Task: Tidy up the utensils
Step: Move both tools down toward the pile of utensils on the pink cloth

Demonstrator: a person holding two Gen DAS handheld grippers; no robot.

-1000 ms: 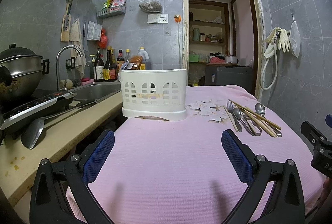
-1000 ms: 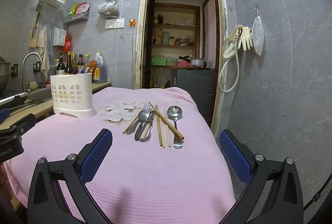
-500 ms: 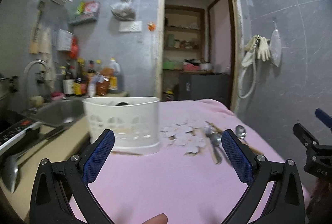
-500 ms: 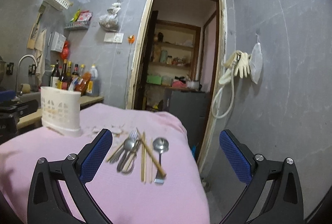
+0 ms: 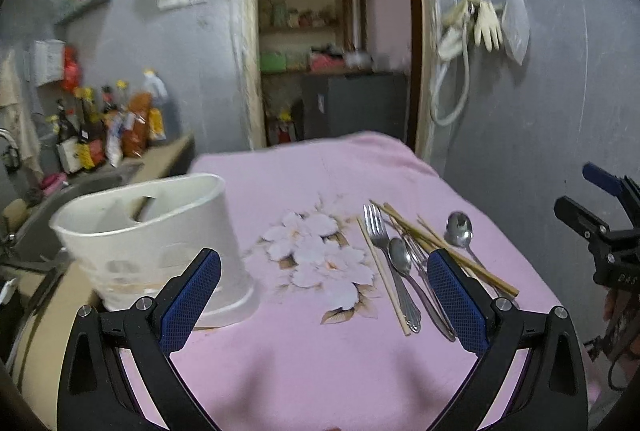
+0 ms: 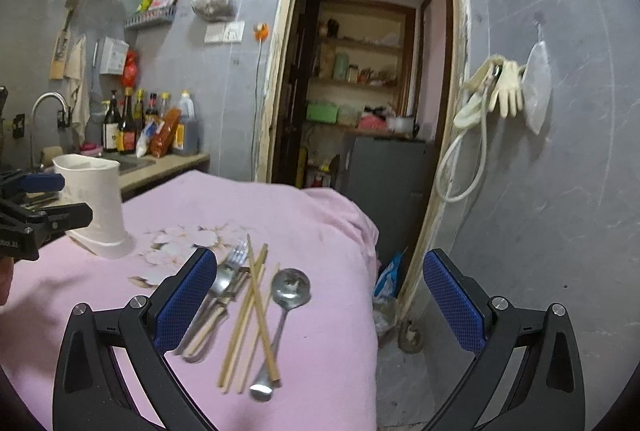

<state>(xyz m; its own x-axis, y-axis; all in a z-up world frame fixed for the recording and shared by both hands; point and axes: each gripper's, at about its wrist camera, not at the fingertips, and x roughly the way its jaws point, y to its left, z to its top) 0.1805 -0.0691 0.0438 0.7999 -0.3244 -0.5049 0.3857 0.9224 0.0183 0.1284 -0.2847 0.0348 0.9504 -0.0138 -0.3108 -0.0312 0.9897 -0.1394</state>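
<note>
Utensils lie together in a loose pile on the pink cloth (image 5: 304, 371) of the table: a fork (image 5: 376, 227), spoons (image 5: 400, 261), chopsticks (image 6: 256, 311) and one bigger spoon (image 6: 290, 289) just beside them. The white holder (image 5: 160, 231) stands well apart, to the left. The left tool (image 5: 320, 305) and the right tool (image 6: 320, 305) are both wide open and hold nothing. I think the risk is that the chopsticks cross over the other pieces, so a grip on one piece can drag its neighbours or push them off the near edge. Compared with half a second ago, both tools are closer and look more down on the pile, and the left view shows the holder from above.
</note>
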